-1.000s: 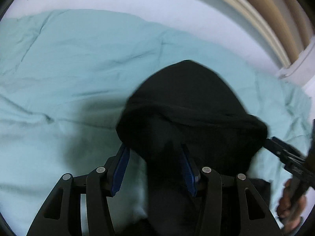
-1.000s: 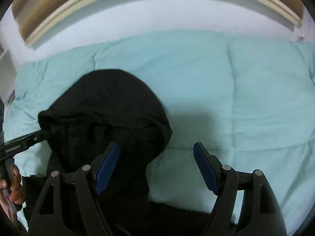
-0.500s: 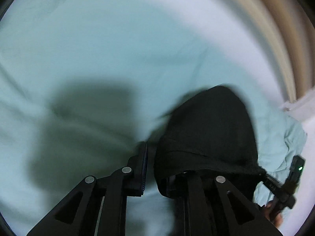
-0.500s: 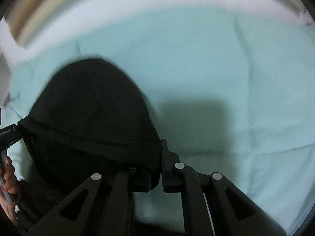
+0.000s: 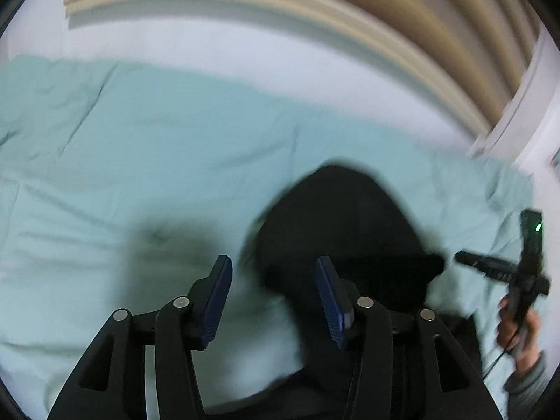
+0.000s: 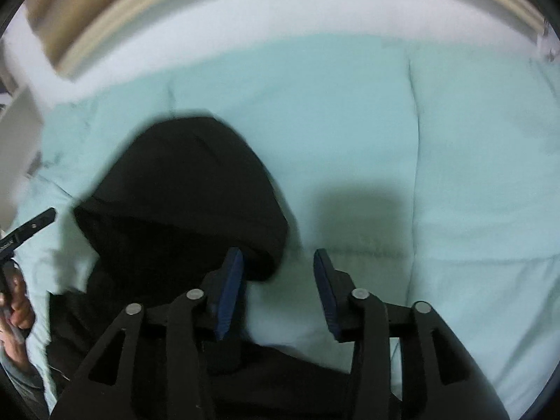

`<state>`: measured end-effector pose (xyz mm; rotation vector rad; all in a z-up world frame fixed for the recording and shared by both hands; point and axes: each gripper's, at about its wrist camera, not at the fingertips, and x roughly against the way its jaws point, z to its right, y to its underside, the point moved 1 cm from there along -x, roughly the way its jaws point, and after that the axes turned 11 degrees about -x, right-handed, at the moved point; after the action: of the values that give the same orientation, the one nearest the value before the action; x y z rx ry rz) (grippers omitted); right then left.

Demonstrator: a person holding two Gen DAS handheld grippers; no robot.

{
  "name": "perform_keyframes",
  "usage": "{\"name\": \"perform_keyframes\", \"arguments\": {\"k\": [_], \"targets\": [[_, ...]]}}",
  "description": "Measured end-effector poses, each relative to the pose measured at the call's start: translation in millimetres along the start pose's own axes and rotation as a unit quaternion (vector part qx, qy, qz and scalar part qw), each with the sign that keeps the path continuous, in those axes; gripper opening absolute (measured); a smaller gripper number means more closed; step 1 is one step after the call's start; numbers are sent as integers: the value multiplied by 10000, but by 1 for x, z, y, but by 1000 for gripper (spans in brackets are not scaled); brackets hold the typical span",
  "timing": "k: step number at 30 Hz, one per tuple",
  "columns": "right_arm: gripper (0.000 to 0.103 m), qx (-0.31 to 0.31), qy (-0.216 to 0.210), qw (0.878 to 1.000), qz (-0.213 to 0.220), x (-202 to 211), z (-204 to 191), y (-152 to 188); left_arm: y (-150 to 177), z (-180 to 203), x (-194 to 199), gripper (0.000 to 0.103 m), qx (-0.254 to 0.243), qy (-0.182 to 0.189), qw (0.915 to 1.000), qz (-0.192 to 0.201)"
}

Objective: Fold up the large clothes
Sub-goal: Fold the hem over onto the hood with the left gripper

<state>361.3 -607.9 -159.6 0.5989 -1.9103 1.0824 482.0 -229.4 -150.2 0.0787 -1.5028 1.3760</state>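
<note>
A black hooded garment lies on a pale teal duvet; its hood points away from me. My left gripper is open and empty, just left of the hood's lower left edge. My right gripper is open and empty, just right of the hood's lower right edge. The right gripper also shows at the right edge of the left wrist view. The left gripper's tip shows at the left edge of the right wrist view. The garment's body runs under both grippers, mostly hidden.
The teal duvet covers the bed all around the garment. A white wall and beige curved trim lie beyond the bed's far edge. A white piece of furniture stands at the left.
Half a second ago both grippers were shut on the hood's lower corners. Both have opened and let go, and the hood now lies flat on the duvet.
</note>
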Motion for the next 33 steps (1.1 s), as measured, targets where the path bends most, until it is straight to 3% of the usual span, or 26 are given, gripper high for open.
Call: {"name": "perform_keyframes", "arguments": {"k": [3,6,10,14,19,24,26,30,33], "targets": [[48,6,-270,9996,74,0,-21,-17,-21,12,-11,59,-48,-141,9998,123],[48,147,-112,9998,-60,-31,-37,-25,-30,12,-55,59,144,30,9997,-193],[48,158,127,9984,-521,-78,-26,1,1,3,-105,58,141,-272,9950,-952],[48,172,175,9964,-805,-108,-11,23,36,-12,-137,64,425,-99,9886,-1440],[48,224,214,9957,-875,-107,-6,18,26,-5,-117,65,275,-198,9908,-1308],[50,198,-133,9982,-545,-74,-4,0,-3,6,-62,63,-60,-156,9988,-456],[50,140,-137,9988,-444,-67,3,-9,-17,4,-53,64,-41,21,9996,-274],[50,76,-50,9987,-508,-76,20,-17,-28,-10,-67,64,65,202,9990,-385],[51,-108,-274,9971,-707,-87,28,-14,-25,-23,-94,64,374,522,9961,-602]]}}
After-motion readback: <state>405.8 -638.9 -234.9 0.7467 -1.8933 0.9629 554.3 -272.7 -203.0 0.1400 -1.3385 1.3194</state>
